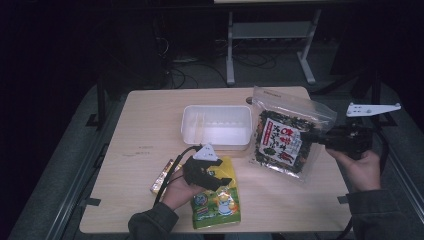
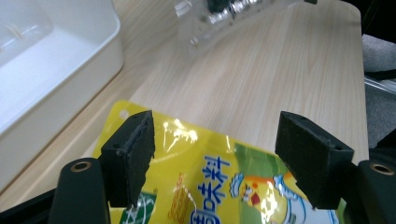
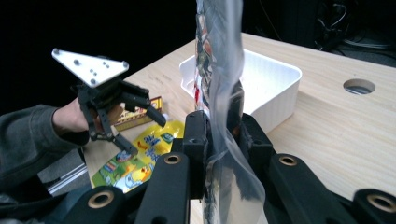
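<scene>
High view: right gripper [image 1: 306, 138] jaws pinch the seaweed bag's [image 1: 280, 142] edge; left gripper [image 1: 223, 176] jaws spread above the yellow pouch [image 1: 217, 200], bare counter [image 1: 150, 125] beyond.

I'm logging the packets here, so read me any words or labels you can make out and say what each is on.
"味料": blue characters on the yellow pouch, beside a cartoon chicken; its other print is cut off or blurred.
Clear seaweed bag in the right claw: large red characters on a white label, too blurred to read.
Gold packet: print too small.
</scene>
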`<control>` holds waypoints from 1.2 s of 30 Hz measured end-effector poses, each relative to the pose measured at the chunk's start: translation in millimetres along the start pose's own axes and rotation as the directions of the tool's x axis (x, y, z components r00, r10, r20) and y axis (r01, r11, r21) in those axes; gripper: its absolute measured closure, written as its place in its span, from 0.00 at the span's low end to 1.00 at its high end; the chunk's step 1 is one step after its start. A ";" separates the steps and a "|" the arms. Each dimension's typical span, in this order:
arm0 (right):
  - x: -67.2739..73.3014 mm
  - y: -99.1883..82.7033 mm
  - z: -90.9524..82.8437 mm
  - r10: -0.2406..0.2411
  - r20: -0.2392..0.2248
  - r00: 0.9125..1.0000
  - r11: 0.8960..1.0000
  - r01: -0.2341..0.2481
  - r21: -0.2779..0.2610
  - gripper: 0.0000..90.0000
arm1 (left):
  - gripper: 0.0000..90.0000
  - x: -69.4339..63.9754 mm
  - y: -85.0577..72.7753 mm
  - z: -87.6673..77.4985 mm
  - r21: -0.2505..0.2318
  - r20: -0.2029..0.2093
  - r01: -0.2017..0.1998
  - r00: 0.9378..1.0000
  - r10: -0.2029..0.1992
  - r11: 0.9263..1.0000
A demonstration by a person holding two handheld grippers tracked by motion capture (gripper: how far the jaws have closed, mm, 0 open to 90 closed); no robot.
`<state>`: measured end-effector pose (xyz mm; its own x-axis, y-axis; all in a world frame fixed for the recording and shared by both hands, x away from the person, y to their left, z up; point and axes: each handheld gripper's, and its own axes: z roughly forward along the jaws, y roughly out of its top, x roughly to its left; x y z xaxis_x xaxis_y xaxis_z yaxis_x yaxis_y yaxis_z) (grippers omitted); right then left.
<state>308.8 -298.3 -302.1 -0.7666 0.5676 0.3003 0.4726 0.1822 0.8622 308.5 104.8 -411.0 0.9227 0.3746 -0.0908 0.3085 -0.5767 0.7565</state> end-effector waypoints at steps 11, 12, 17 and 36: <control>8.0 18.2 14.9 -0.006 0.029 1.000 0.999 0.007 -0.037 0.84 | 0.28 -0.2 -17.6 -21.8 0.008 -0.039 0.008 0.999 -0.008 1.000; 9.1 20.1 16.6 -0.007 0.032 0.999 0.999 0.008 -0.040 0.84 | 0.28 0.1 -20.3 -24.3 0.000 -0.042 0.015 0.999 -0.015 1.000; 13.3 28.7 27.5 -0.008 0.056 0.998 0.999 0.011 -0.052 0.84 | 0.27 3.1 -31.5 -35.1 -0.008 -0.059 0.031 0.998 -0.031 0.999; 23.7 60.8 70.7 -0.030 0.092 0.995 0.998 0.035 -0.054 0.84 | 0.25 8.4 -61.1 -65.1 -0.023 -0.123 0.051 0.991 -0.053 0.998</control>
<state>350.1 -217.0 -271.4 -0.7372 0.6332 0.2358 0.4214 0.1580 0.8930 282.3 190.4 -415.8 0.8695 0.4913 -0.0508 0.3498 -0.5401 0.7655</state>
